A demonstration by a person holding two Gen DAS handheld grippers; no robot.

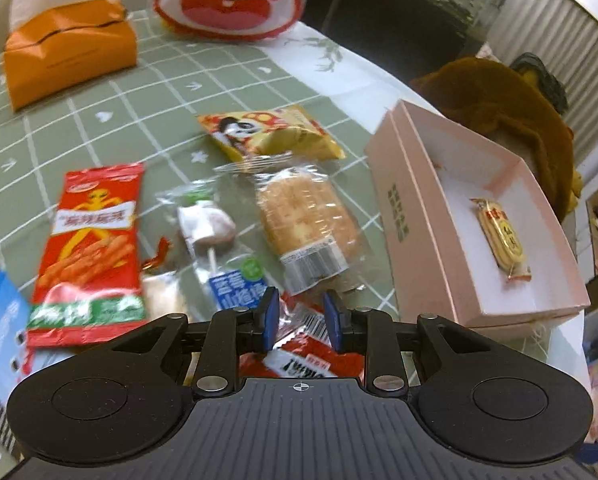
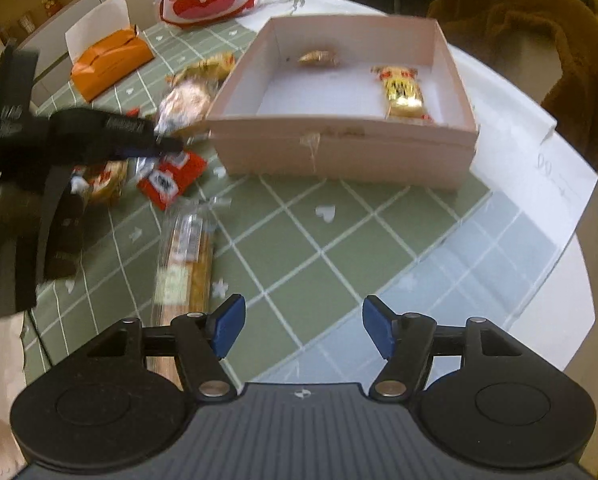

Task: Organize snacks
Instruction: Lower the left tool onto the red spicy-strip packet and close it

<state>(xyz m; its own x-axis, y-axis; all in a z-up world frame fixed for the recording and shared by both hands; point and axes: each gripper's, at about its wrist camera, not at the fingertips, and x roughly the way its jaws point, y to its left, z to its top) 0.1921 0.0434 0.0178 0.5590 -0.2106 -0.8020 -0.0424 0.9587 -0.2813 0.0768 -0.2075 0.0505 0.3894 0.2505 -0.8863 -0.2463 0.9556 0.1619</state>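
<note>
Several snack packs lie on the green checked tablecloth. In the left wrist view my left gripper [image 1: 300,322] hovers with its jaws partly open over a red and white packet [image 1: 299,356], not gripping it. Ahead lie a clear-wrapped bread [image 1: 307,220], a lollipop pack [image 1: 215,240], a red stick-snack pack [image 1: 91,248] and a yellow panda pack [image 1: 271,132]. The pink box [image 1: 403,208] at the right holds a gold snack [image 1: 503,236]. In the right wrist view my right gripper [image 2: 303,328] is open and empty over bare cloth; the box [image 2: 339,152] holds two gold snacks [image 2: 403,94]. The left gripper body [image 2: 99,136] shows blurred at left.
An orange tissue pack [image 1: 67,56] and a rabbit-face bag [image 1: 227,0] stand at the far side. A brown plush coat [image 2: 519,40] hangs behind the box. A long cracker pack [image 2: 185,264] lies left of my right gripper. The round table's white edge [image 2: 559,240] curves at right.
</note>
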